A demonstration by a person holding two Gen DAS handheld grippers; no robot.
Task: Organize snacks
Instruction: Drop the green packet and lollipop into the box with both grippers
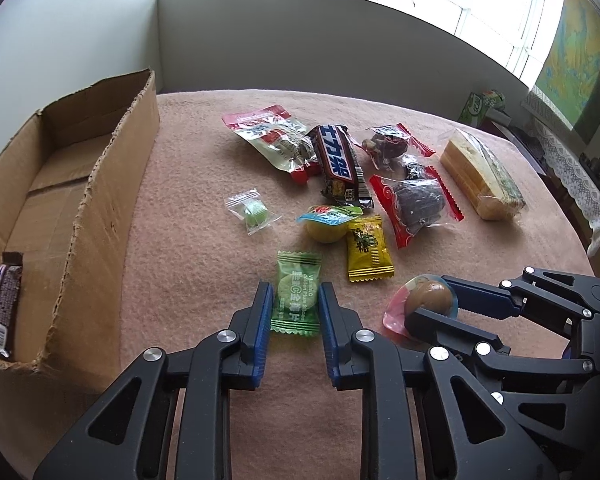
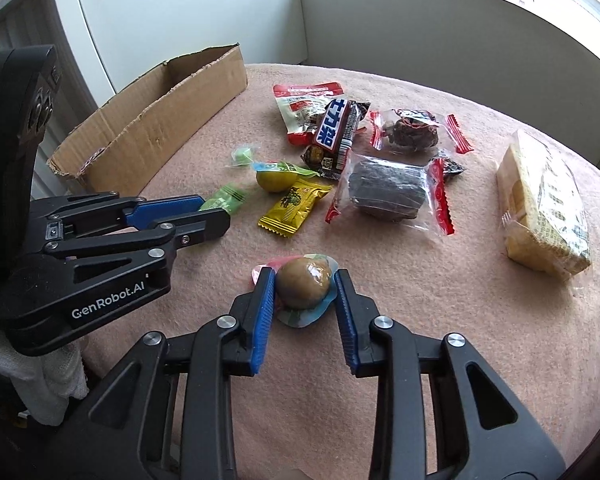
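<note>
A: Sweets are scattered on the pink cloth [image 1: 204, 280]; a green sachet [image 1: 296, 300] is clamped by the left gripper [image 1: 294, 302].

B: A brown jelly cup [image 2: 304, 286] is pinched by the right gripper [image 2: 304, 292]. The cardboard box [image 1: 100, 200] is cut off at the frame edge.

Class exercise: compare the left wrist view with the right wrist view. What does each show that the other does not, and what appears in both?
Only the left wrist view: the chocolate bar inside the cardboard box, and a wall map.

Only the right wrist view: the "GenRobot.AI" lettering on the left tongs' body.

Both: the left tongs shut on the green candy packet, the right tongs gripping the brown jelly cup, and the yellow sachet.
</note>
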